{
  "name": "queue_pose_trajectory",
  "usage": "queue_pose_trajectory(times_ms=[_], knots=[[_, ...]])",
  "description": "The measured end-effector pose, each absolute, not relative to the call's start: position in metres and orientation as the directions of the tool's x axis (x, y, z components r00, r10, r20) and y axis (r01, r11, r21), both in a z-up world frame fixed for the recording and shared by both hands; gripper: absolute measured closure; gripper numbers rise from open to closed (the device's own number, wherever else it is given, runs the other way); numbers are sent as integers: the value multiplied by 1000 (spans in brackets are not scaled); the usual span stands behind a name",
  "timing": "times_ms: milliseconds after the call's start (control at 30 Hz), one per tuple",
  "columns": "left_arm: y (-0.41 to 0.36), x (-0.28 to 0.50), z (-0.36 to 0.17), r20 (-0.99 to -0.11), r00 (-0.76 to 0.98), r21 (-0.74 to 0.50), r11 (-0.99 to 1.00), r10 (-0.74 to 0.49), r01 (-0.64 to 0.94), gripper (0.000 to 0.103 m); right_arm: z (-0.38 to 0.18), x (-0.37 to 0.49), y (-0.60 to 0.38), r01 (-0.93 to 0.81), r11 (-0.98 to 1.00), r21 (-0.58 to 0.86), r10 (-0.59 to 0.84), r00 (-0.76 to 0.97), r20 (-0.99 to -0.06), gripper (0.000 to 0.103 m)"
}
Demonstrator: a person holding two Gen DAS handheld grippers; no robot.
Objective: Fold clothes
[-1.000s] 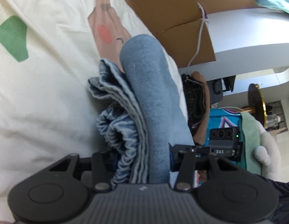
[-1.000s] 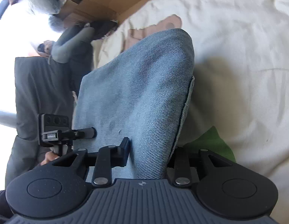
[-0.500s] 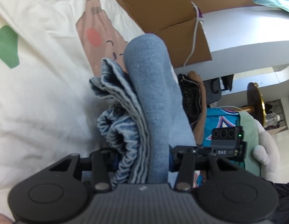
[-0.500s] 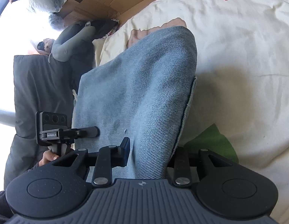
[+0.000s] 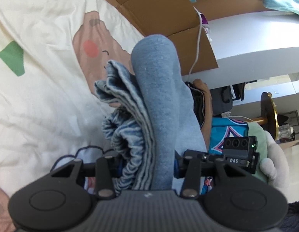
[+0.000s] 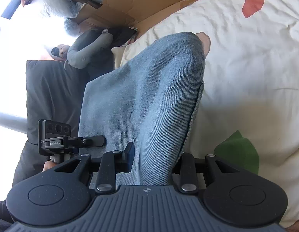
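Both the left gripper [image 5: 147, 166] and the right gripper [image 6: 153, 160] clamp the folded blue garment [image 5: 159, 104], apparently lifted off the bed [image 5: 43, 106] toward twelve o'clock, still to be set down.

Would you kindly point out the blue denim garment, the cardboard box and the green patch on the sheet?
blue denim garment [image 6: 149, 100]: right wrist view, broad folded face.
cardboard box [image 5: 159, 5]: left wrist view, flap.
green patch [image 6: 238, 150]: right wrist view, its middle.

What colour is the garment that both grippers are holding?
Faded light blue denim: the garment shows best in the right wrist view.
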State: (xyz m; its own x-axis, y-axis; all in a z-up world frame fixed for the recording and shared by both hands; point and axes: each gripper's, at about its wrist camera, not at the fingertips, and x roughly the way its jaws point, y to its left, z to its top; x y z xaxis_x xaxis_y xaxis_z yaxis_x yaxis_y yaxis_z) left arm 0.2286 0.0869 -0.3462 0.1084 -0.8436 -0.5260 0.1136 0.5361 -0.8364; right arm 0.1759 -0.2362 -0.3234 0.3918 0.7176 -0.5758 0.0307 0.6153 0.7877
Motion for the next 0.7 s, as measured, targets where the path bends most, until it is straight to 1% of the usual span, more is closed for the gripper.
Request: queue_pose_trajectory(times_ms=[333,467,700], knots=[[83,230,-320,-589,115,-797,599,-800,83,56,-299,177,-228,7,628,778,713,396,-579,71],[80,233,-296,-601,136,-786,613,-788,79,56,-271,184,-226,-17,635,772,708,412,-573,71],[76,232,-237,-630,179,-756,649,-756,81,56,-212,187,-224,-46,646,762,700,434,-568,71]])
